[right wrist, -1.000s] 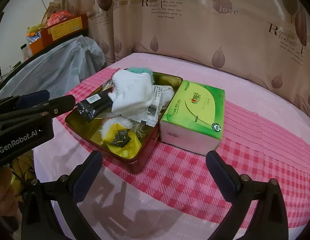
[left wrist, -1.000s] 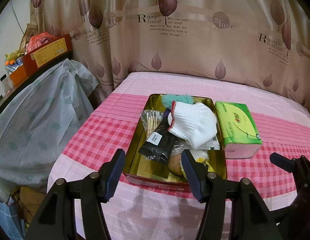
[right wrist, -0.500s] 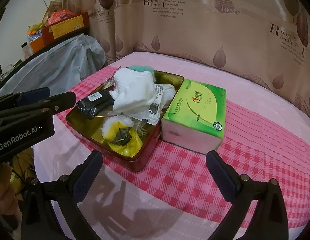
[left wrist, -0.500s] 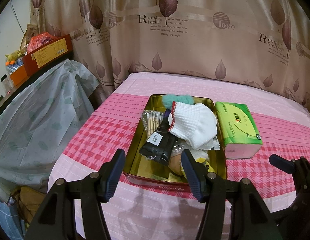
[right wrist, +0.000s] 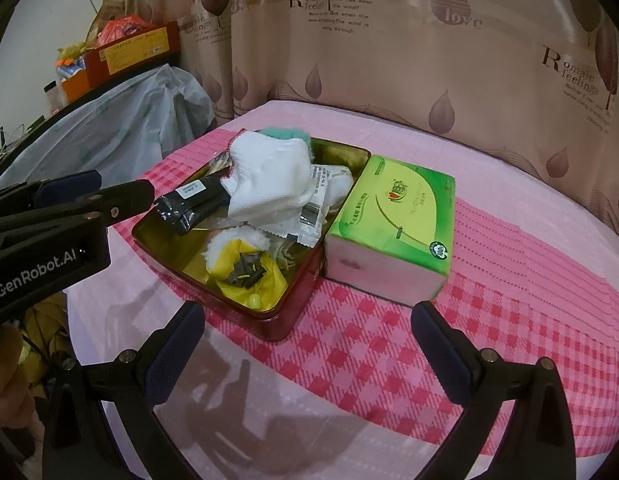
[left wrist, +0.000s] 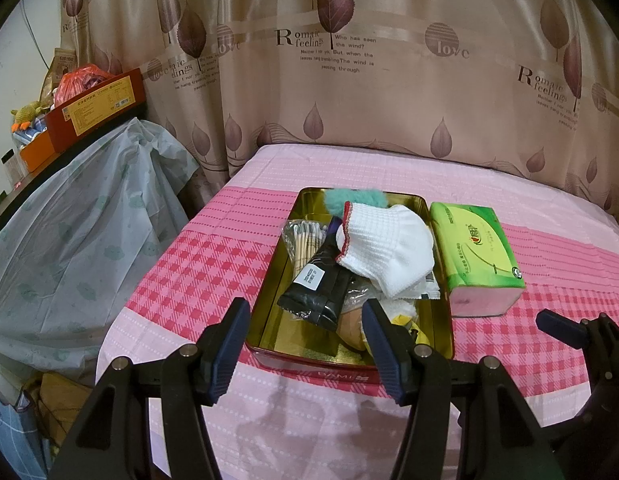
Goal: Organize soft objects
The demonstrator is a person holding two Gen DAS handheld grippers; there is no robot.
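Note:
A gold tin (left wrist: 269,292) with red outer walls sits on the pink checked bed. In it lie a white sock (left wrist: 389,248), a teal fluffy thing (left wrist: 349,200), a black pouch (left wrist: 317,288), a bag of cotton swabs (left wrist: 303,236) and a yellow plush item (right wrist: 249,276). A green tissue pack (left wrist: 473,256) stands against the tin's right wall. My left gripper (left wrist: 305,344) hovers open at the tin's near edge, holding nothing. My right gripper (right wrist: 309,356) is open wide in front of the tin (right wrist: 285,320) and the tissue pack (right wrist: 393,216), apart from both.
A leaf-print curtain (left wrist: 349,100) hangs behind the bed. Left of the bed stands furniture under a plastic sheet (left wrist: 77,220), with orange boxes (left wrist: 89,108) on top. Pink bedcover (left wrist: 189,272) lies bare to the left of the tin and in front of it.
The right wrist view has shifted slightly, so the tin and tissue pack sit a little higher in frame. The left gripper and the objects have not moved.

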